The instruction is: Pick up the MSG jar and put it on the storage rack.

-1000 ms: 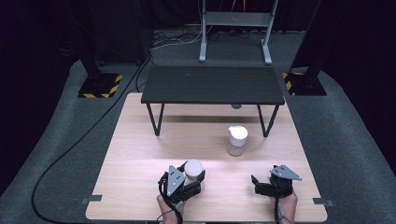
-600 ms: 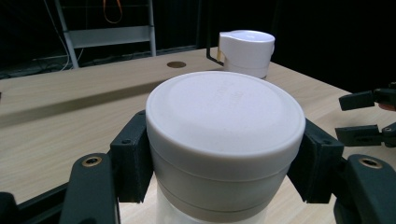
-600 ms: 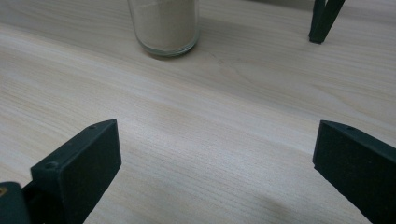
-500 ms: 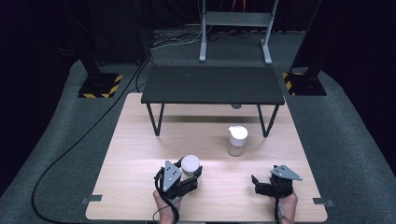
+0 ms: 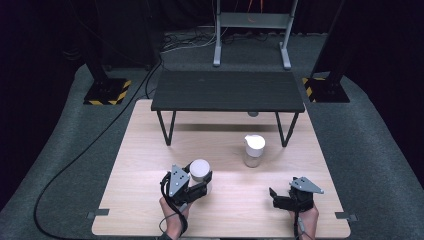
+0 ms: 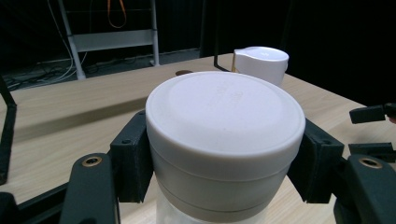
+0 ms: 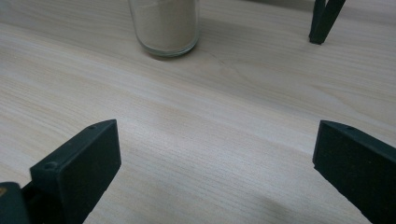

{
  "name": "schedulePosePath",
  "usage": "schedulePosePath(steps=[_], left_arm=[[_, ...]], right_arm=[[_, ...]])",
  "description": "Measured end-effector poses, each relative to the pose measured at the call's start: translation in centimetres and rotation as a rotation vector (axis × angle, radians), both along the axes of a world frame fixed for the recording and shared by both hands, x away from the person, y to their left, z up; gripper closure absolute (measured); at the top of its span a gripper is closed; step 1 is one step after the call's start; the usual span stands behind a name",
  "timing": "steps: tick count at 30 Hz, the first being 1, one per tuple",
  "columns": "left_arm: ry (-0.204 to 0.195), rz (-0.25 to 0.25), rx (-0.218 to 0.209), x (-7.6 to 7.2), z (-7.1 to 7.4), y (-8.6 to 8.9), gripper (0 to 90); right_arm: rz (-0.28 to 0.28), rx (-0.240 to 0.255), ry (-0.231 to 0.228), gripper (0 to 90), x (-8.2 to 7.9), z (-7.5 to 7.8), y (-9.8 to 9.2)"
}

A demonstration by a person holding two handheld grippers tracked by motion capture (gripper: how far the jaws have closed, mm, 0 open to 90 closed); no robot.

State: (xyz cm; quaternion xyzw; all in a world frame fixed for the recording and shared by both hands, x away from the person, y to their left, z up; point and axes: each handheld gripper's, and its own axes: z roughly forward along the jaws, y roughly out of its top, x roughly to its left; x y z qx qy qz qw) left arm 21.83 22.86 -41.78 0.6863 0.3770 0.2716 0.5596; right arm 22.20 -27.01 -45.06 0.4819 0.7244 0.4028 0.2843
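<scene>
With the left tongs [image 5: 199,184] pinching the white-lidded jar [image 5: 200,171], we should lift it upright; the right tongs [image 5: 276,197] rest spread near the table's [image 5: 140,150] front edge.

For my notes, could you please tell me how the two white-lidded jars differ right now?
The near jar is clamped in the left claw; the far jar stands free on the table. The near jar's lid is plain and round; the far jar's has a spout. Both have clear glass bodies.

We are wearing no sleeves and carrying a black left gripper [image 5: 200,181] and right gripper [image 5: 272,196], each topped by a grey three-cornered plate, trailing a black cable, with brass-ringed screw holes showing on the blocky jaws.
</scene>
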Motion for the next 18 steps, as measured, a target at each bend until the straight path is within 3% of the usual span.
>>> schedulePosePath(steps=[18], left_arm=[[0.002, -0.002, 0.006, 1.9, 1.9, 0.8, 34.1]], right_arm=[[0.001, -0.003, 0.002, 0.0, 0.0, 0.0, 0.1]])
